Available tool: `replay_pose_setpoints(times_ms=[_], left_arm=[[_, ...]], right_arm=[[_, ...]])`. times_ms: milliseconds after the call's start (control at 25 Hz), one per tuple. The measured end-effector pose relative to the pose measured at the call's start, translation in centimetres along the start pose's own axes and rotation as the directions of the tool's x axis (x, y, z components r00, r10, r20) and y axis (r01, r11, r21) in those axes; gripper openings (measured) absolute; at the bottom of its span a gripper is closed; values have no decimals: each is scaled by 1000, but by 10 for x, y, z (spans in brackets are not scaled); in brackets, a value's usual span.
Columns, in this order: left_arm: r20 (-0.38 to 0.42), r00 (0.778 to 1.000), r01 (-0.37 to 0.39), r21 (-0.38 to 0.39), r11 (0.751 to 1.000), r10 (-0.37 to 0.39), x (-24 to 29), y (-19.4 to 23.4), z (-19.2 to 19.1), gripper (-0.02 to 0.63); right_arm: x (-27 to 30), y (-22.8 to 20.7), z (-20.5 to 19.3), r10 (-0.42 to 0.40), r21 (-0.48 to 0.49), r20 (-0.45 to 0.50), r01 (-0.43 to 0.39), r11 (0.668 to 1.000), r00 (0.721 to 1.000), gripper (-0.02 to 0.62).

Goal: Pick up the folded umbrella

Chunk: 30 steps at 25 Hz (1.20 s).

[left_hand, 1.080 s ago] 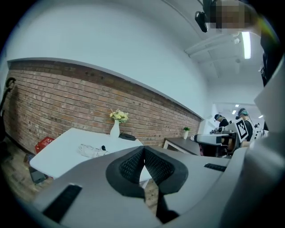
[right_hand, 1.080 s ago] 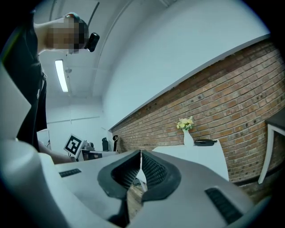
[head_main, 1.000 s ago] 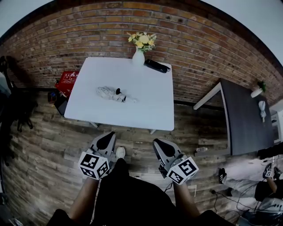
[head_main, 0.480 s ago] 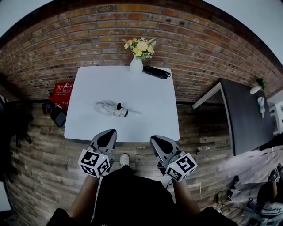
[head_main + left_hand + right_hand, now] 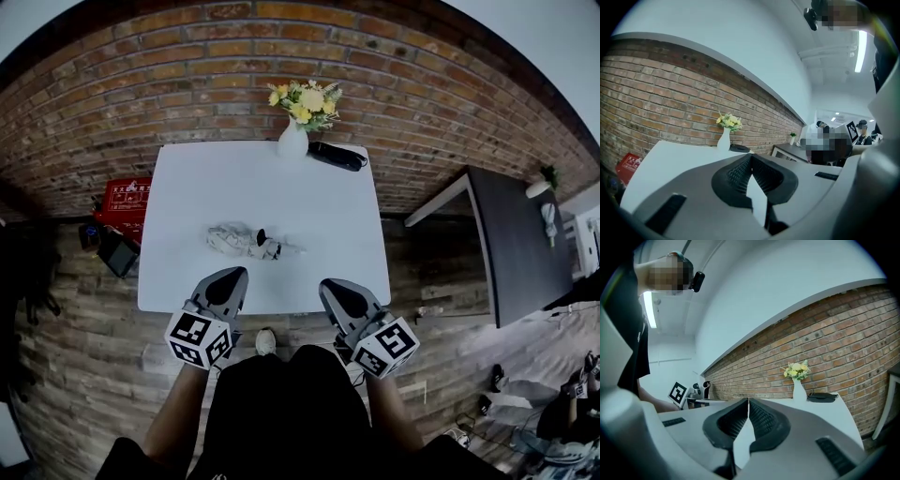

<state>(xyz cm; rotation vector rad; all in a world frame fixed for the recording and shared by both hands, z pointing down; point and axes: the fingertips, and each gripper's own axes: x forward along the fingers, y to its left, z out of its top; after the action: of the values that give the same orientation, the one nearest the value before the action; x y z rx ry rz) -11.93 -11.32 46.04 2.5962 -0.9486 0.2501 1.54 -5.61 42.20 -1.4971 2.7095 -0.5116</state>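
While left gripper (image 5: 228, 277) and right gripper (image 5: 335, 287) jaws meet empty, folded umbrella (image 5: 240, 241) lying left-to-right, slim end rightward

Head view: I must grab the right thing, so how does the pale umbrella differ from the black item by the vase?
The umbrella is pale grey and loosely bunched; the black item is dark and compact. The umbrella lies mid-table; the black item lies at the far edge beside the vase. Both rest on the white table.
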Motion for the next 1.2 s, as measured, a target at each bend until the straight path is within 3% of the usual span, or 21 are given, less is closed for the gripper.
replay_pose_setpoints(times_ms=[480, 760, 960, 1080, 1200], left_arm=[[-24, 999, 30, -25, 999, -30, 8, 16, -5, 14], [-64, 998, 12, 14, 1000, -11, 31, 10, -11, 14], [-92, 996, -7, 34, 999, 10, 58, 7, -18, 14], [-110, 994, -8, 68, 998, 15, 77, 6, -22, 14], [-157, 987, -3, 157, 988, 27, 97, 6, -29, 15]], right_arm=[[30, -10, 4, 15, 2, -26, -15, 1000, 1000, 23], [34, -31, 3, 37, 6, -38, -37, 999, 999, 23], [41, -49, -2, 86, -44, -73, -89, 995, 994, 23], [46, -62, -11, 114, -62, -100, -121, 991, 988, 23], [51, -73, -20, 136, -64, -137, -146, 987, 981, 23]])
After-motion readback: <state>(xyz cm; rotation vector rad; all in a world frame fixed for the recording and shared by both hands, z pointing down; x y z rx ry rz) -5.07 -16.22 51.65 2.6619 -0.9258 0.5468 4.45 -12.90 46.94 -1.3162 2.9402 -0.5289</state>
